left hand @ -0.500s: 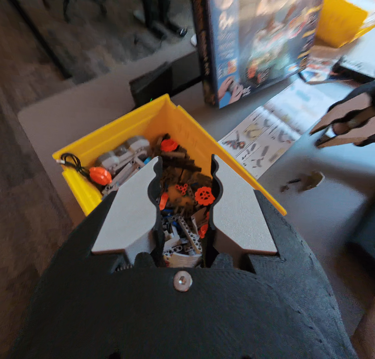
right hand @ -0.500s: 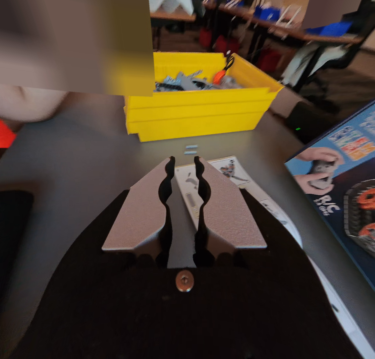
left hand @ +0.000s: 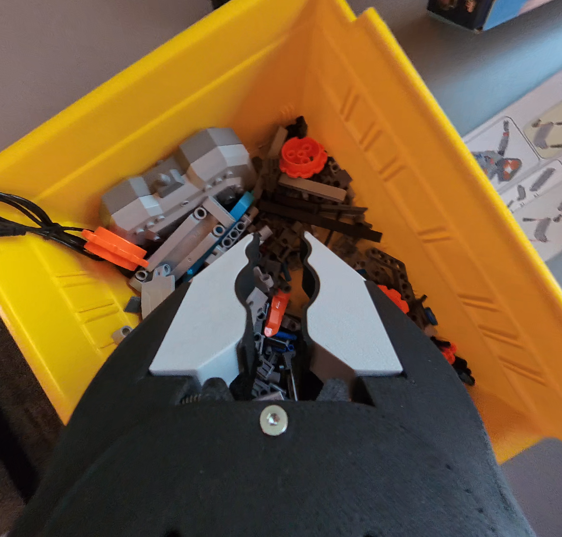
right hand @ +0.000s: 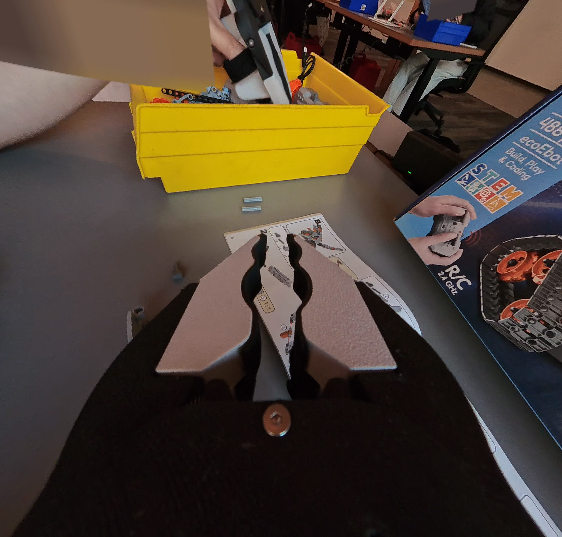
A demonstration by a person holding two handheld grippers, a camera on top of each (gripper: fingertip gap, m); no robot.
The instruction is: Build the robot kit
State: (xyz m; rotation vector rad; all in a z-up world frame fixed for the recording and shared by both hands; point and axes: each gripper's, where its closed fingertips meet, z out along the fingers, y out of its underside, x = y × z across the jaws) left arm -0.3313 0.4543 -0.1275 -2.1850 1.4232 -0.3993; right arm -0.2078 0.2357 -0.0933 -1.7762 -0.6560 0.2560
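Observation:
A yellow bin (left hand: 359,75) holds a heap of building-kit parts: grey motor blocks (left hand: 182,182), an orange wheel (left hand: 302,157), black beams, and an orange plug on a black cable (left hand: 115,249). My left gripper (left hand: 281,238) is open and empty, lowered into the bin with its tips just over small grey and black pieces. In the right wrist view that gripper (right hand: 267,75) reaches down into the same bin (right hand: 249,145). My right gripper (right hand: 276,239) is open and empty, low over an instruction sheet (right hand: 307,249) on the grey table.
Two small light-blue pins (right hand: 251,204) lie between the bin and the sheet. Small grey pieces (right hand: 177,272) lie left of my right gripper. A blue kit box (right hand: 498,249) stands at the right. A person's arm (right hand: 36,103) is at the left. Desks and chairs stand behind. Tip to tip, the grippers are about 25 cm apart.
My left gripper has dropped down into the yellow bin, close over the parts. My right gripper has stayed over the instruction sheet, open by the same gap.

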